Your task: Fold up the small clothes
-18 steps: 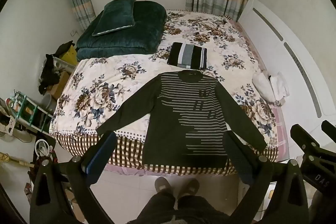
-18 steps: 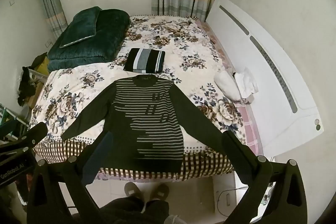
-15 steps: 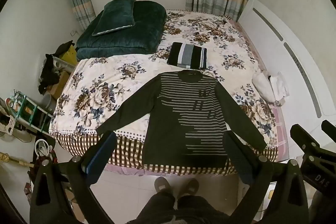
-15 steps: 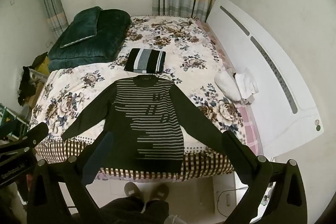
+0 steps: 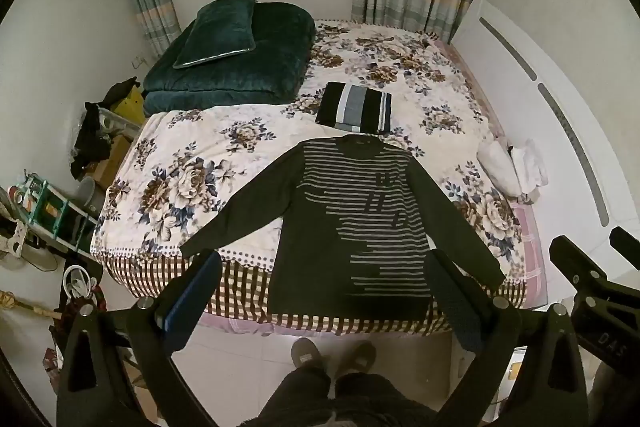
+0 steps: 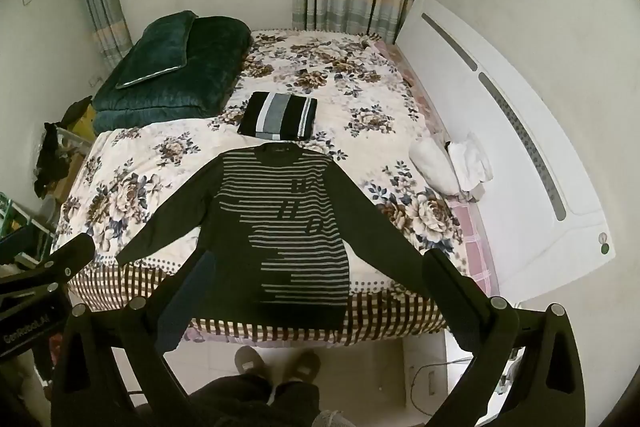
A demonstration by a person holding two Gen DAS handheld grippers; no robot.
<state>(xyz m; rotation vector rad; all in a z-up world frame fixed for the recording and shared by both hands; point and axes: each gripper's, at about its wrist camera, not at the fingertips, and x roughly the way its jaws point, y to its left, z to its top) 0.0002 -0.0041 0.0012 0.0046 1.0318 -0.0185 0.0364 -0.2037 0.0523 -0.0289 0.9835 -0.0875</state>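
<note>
Nothing has shifted since the earlier frames; in the left wrist view the left gripper (image 5: 326,291) hangs spread wide and empty above the dark long-sleeved sweater with pale stripes (image 5: 360,223), spread flat on the floral bedspread (image 5: 192,155); a folded striped garment (image 5: 354,107) lies beyond its collar; in the right wrist view the right gripper (image 6: 316,287) gapes wide, empty, over the sweater's (image 6: 280,223) hem at the bed's edge.

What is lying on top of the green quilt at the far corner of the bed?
A green pillow with a pale edge lies on the folded quilt, tilted toward the wall. Whatever is under the pillow or the quilt is covered.
</note>
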